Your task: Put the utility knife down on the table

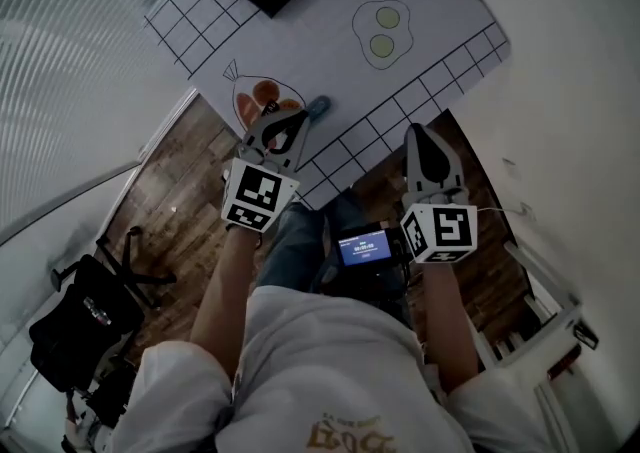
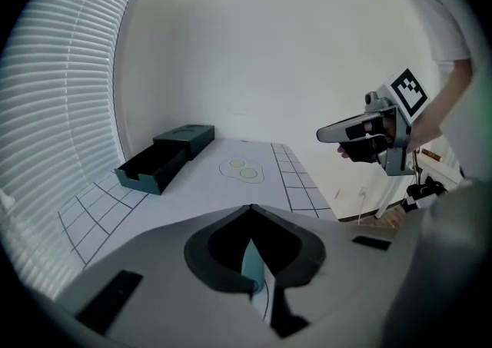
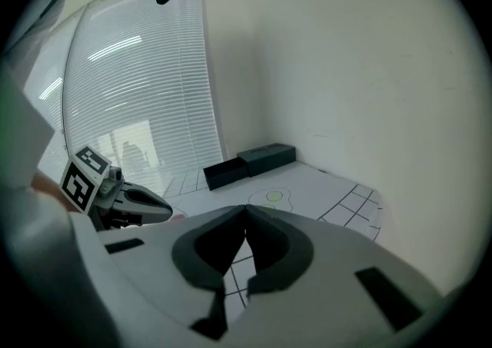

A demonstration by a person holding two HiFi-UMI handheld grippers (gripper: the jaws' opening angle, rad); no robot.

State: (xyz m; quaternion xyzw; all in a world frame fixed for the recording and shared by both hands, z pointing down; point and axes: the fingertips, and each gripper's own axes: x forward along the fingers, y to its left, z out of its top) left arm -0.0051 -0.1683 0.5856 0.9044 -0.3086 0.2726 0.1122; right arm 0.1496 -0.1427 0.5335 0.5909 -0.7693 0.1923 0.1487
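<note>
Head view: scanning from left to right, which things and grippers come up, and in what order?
Black office chair → left gripper → teal utility knife, lying on the white gridded table → fried-egg drawing → right gripper.

The teal utility knife lies on the gridded worktop. Just left of the knife hangs the left claw. The right claw is off to the knife's right. A fried-egg drawing lies beyond the knife.
</note>
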